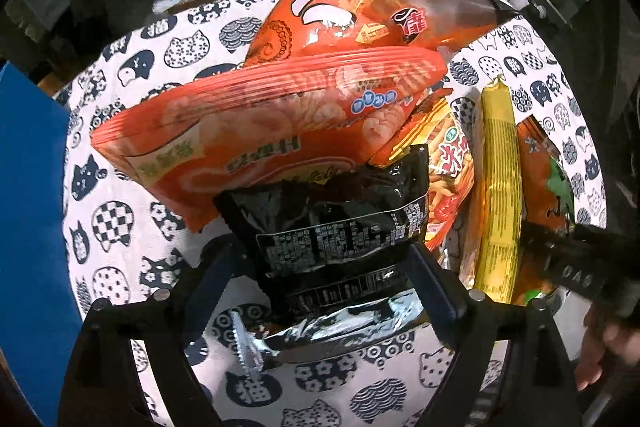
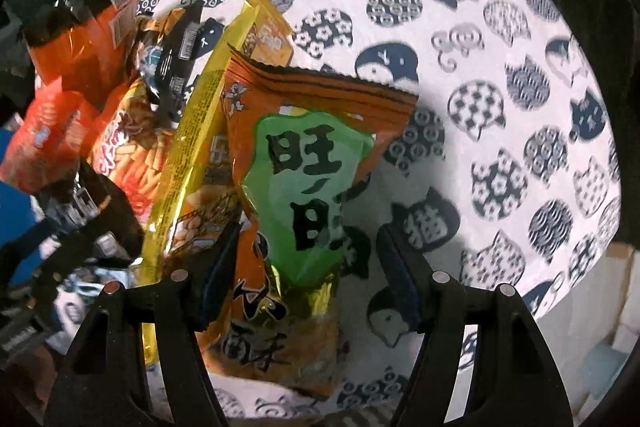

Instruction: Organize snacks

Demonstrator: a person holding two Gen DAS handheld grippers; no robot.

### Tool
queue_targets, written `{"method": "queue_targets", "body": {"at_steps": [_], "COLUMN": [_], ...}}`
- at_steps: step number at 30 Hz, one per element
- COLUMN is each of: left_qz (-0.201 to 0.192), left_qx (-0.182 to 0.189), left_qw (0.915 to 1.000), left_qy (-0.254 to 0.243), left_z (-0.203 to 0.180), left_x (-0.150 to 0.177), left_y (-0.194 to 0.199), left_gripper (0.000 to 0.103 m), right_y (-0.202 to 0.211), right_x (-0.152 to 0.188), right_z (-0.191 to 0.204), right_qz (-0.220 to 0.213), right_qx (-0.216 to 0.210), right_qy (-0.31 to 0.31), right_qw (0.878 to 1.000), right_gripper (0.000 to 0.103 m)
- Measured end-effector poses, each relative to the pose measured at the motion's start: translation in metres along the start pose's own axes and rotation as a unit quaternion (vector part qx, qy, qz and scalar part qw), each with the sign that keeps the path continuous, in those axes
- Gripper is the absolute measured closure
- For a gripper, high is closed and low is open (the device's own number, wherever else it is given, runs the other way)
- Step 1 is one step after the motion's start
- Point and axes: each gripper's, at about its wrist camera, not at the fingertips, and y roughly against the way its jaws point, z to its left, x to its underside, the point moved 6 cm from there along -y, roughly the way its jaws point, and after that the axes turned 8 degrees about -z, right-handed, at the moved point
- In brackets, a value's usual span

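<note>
Left wrist view shows a round table with a cat-print cloth [image 1: 132, 211]. A big orange bag [image 1: 256, 131] leans in the snack pile, and a long yellow pack [image 1: 498, 187] lies beside it. The left gripper [image 1: 324, 267] has its fingers spread wide, with a small black bag [image 1: 336, 223] between them. Right wrist view shows the right gripper [image 2: 308, 267] spread wide too, around an orange and green bag [image 2: 304, 179], without squeezing it.

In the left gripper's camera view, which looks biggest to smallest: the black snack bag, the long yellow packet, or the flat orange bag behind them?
1. flat orange bag
2. black snack bag, though it is nearest the camera, which inflates it
3. yellow packet, clearly narrowest
</note>
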Motion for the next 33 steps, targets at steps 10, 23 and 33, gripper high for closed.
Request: {"method": "queue_targets", "body": {"at_steps": [10,23,33], "left_qz": [0.033,0.024,-0.025], "left_qx": [0.028,0.020,0.012], "left_qw": [0.9981,0.9995,0.9990], "left_qy": [0.044,0.004,-0.035], "left_z": [-0.010,-0.027,-0.022], "left_x": [0.003,-0.003,-0.007], "left_y": [-0.018,-0.035,0.005], "left_gripper": [0.012,0.030,0.038], "right_y": [-0.003,0.006,0.040], "right_x": [-0.002,-0.001,-0.012], "right_z": [-0.006,0.006,0.013], "right_qz": [-0.014,-0.043,-0.066], "right_qx": [0.014,0.031,0.028], "right_qy": [0.030,0.082,0.090], "right_qw": [0.999,0.995,0.993], "right_gripper": [0.068,0.069,0.069]}}
